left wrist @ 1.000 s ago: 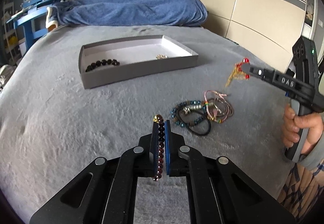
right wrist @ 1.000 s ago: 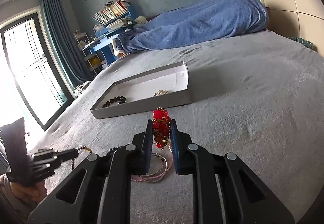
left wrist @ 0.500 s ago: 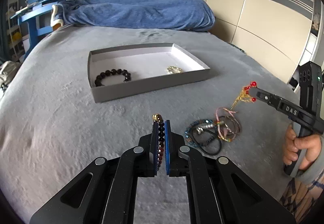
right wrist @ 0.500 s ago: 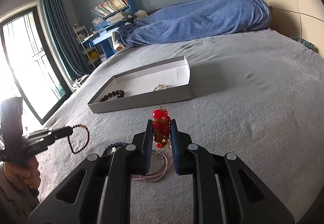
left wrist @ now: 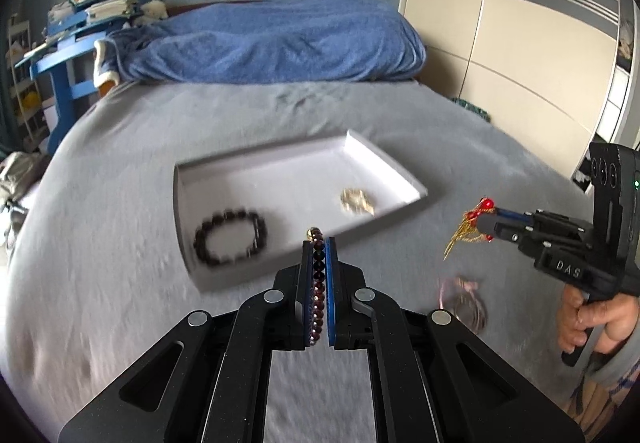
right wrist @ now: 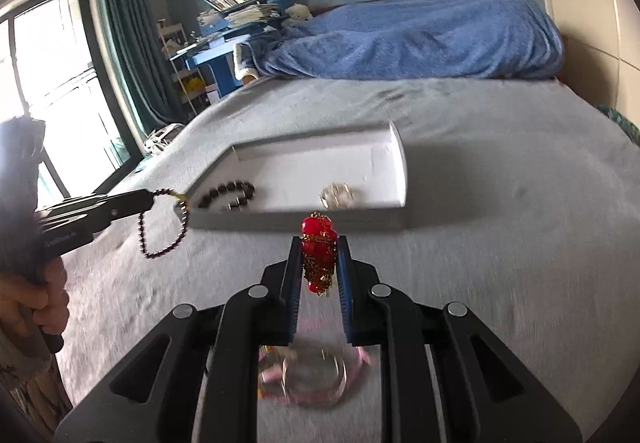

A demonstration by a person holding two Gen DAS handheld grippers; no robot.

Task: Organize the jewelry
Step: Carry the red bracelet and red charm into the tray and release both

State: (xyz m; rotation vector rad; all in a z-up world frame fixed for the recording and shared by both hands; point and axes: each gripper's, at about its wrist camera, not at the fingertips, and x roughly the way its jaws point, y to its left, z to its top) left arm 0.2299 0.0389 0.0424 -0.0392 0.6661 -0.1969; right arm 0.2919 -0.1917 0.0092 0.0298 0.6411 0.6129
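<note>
left gripper (left wrist: 319, 243): round dark beads | right gripper (right wrist: 319, 243): glossy red beads, possibly chain

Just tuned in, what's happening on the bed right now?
A person is sorting jewelry into a grey tray on the bed. The left gripper is shut on a dark beaded bracelet, and the right gripper is shut on a red and gold piece, both held above the blanket near the tray. A black bead bracelet and a small gold item already lie inside.
</note>
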